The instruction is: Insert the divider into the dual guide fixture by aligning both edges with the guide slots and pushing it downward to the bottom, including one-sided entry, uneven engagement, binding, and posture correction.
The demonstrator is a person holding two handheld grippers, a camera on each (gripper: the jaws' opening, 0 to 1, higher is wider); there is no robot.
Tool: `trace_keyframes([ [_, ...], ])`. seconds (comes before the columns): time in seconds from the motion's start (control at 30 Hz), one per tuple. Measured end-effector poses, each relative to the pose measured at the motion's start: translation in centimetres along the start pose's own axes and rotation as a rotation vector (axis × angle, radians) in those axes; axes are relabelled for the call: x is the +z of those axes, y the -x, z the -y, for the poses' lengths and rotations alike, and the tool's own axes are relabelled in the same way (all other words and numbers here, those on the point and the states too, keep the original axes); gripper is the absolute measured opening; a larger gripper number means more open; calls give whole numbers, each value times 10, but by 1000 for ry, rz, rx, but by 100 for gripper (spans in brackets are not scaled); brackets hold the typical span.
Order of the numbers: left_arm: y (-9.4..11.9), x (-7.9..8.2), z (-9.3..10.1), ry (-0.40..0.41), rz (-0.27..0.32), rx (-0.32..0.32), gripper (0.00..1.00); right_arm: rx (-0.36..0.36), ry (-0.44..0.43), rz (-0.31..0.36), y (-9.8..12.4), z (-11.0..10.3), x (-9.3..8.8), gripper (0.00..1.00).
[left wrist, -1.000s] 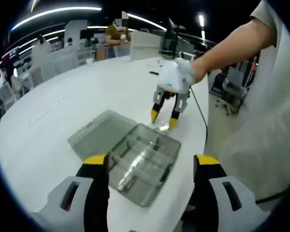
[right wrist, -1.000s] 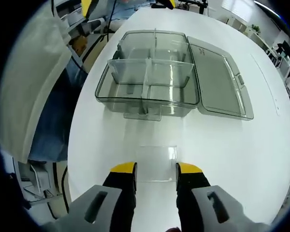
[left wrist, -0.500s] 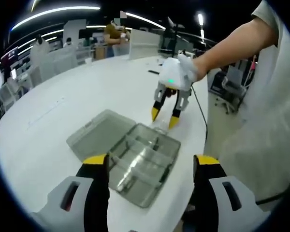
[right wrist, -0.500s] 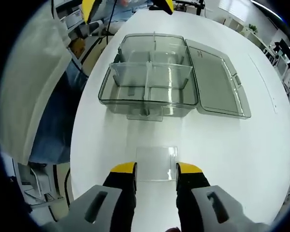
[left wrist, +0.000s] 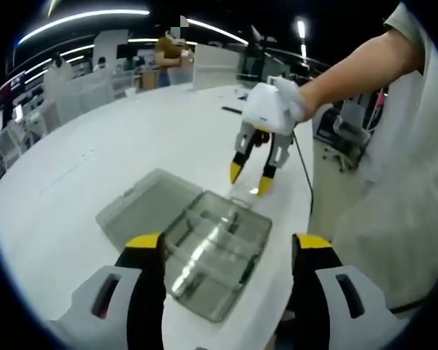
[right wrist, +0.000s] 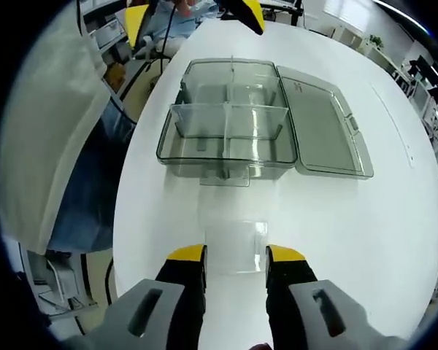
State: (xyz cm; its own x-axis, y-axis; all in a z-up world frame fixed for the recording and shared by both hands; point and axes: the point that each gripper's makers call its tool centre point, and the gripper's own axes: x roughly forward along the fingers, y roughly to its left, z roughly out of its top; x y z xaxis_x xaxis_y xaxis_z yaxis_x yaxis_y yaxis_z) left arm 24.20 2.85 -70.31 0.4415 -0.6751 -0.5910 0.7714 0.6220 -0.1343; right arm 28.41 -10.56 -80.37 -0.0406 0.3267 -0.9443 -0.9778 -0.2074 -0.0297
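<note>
On the white table (right wrist: 365, 219) a clear plastic box (right wrist: 230, 117) is seen, with its lid (right wrist: 325, 124) swung open and lying flat beside it. Inside the box, thin clear walls are set, splitting it into small rooms. Nearer the right tool (right wrist: 235, 257), a clear flat divider (right wrist: 236, 244) is seen between the two yellow-tipped jaws, which are set narrow around it; whether it is gripped or only lies on the table cannot be told. It is kept apart from the box, with bare table between them.

From the left gripper view, the same box (left wrist: 212, 251) is seen past the left tool (left wrist: 228, 244), whose jaws are spread wide with nothing held. The right tool (left wrist: 250, 176) is seen beyond the box, held by a gloved hand (left wrist: 288, 102).

Far back, desks, chairs (left wrist: 350, 135) and a person (left wrist: 168, 55) are seen. A black cord (left wrist: 301, 164) is seen at the table edge. No writing can be read.
</note>
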Motion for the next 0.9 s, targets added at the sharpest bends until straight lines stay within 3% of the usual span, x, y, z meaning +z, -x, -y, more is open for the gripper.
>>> trace_keyframes([
  [0.47,-14,5,2,19,3,-22,67,-26,-9,30,14,-7,12,26],
  [0.9,-24,9,8,53,2,-44,62,-60,12,71,27,-12,38,26],
])
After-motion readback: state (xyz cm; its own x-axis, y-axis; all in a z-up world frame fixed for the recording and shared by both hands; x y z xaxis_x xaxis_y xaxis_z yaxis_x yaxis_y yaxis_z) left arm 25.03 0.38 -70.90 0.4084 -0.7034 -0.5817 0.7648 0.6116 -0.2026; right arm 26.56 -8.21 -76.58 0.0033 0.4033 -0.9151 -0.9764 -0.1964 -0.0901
